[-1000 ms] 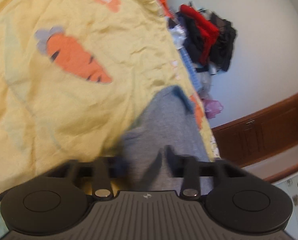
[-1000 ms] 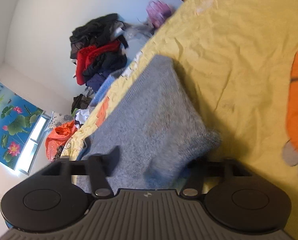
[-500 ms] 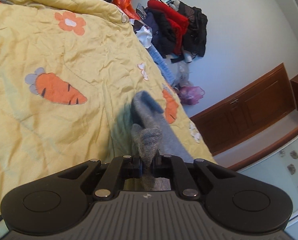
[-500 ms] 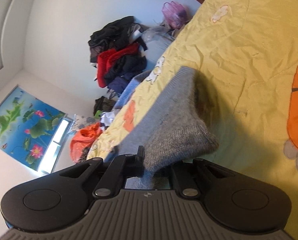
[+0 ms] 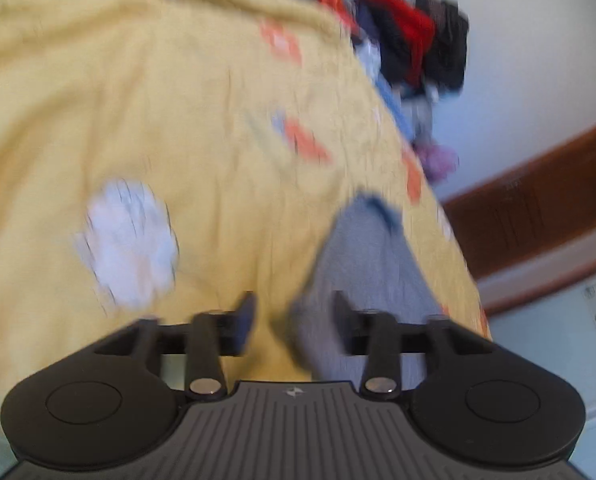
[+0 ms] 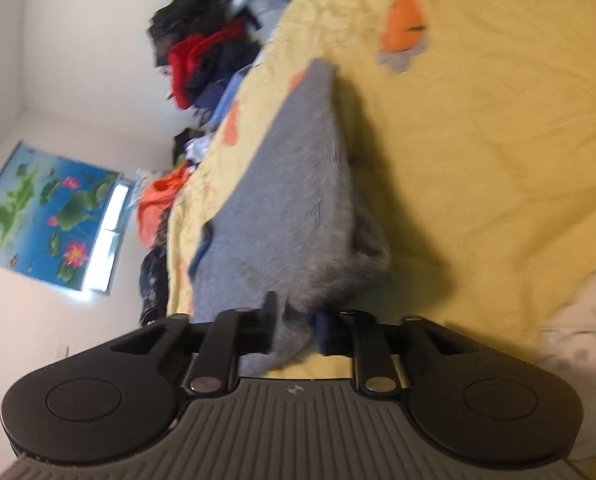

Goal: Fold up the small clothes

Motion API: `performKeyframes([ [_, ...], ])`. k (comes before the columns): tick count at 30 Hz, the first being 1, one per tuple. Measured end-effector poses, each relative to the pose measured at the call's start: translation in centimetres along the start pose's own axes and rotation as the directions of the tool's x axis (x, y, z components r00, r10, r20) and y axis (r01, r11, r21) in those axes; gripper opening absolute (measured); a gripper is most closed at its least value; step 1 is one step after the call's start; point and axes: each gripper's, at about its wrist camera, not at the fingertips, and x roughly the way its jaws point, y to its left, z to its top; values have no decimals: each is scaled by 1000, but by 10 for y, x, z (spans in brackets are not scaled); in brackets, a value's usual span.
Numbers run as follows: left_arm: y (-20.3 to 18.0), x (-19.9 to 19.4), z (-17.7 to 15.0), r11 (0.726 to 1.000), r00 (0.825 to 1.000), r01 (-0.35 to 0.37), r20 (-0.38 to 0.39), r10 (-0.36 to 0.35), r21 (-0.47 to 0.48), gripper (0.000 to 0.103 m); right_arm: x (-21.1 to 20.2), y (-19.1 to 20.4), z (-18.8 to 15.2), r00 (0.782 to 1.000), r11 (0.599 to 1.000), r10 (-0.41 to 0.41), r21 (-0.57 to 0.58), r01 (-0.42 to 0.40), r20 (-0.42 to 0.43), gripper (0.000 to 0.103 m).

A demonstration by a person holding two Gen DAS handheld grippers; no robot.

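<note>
A grey knitted garment [image 5: 369, 256] lies folded on the yellow carrot-print bedspread [image 5: 178, 120]. In the left wrist view my left gripper [image 5: 294, 320] is open, its fingers apart, with the near end of the grey garment lying between them. In the right wrist view the grey garment [image 6: 298, 192] stretches away from me, and my right gripper [image 6: 296, 326] is part open with the garment's near edge bunched loosely between its fingers. Both views are blurred by motion.
A white garment [image 5: 128, 240] lies on the bedspread to the left; it also shows at the right edge of the right wrist view [image 6: 577, 320]. A pile of red and black clothes [image 5: 417, 48] sits past the bed. A wooden cabinet [image 5: 537, 200] stands by the wall.
Both grippers were shut on the grey garment half a second ago. Now the left has opened and let go, and the right has loosened. The garment has been laid down, folded over.
</note>
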Motion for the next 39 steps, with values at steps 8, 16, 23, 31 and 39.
performKeyframes([
  [8,-141,59,-21,557,894,-348,445,-44,754,86,2,55,74,971,955,-68,-268,130,228,70],
  [16,-174,220,-43,202,939,-340,323,114,918,85,121,67,136,946,832,-289,-450,324,147,70],
  [23,-180,261,-22,263,960,-251,204,193,932,9,159,71,149,960,821,-257,-498,279,115,44],
  [31,-163,253,6,410,892,-438,331,306,800,9,165,68,148,959,822,-243,-495,283,145,25],
  [39,-203,178,-34,461,925,-349,378,31,816,96,114,115,120,924,828,-125,-475,297,360,70],
])
